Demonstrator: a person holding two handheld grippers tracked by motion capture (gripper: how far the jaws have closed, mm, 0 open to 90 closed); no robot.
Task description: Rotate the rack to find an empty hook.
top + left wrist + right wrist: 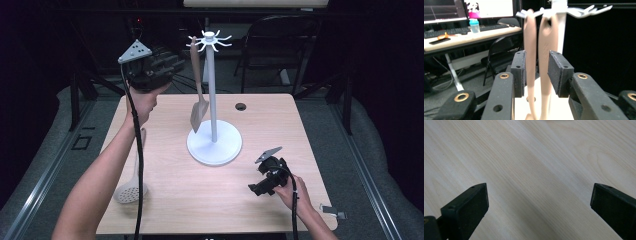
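Note:
A white utensil stand [214, 142] with a ring of hooks [210, 40] stands mid-table. A beige spatula [198, 100] hangs from a left hook. My left gripper [177, 65] is held high, just left of the spatula's handle, and it is open. In the left gripper view the handle [547, 50] looks blurred and doubled in the gap of that gripper [537, 72], and the pads do not press on it. A beige slotted spoon [131, 190] lies at the table's front left. My right gripper [256, 189] hovers low over the front right, open wide [539, 202] above bare wood.
The wooden table [280, 130] has a cable hole [241, 106] behind the stand. A small metal clip [334, 212] sits at the right front corner. A folding chair [280, 40] stands beyond the far edge. A desk with monitors [469, 32] lies farther off.

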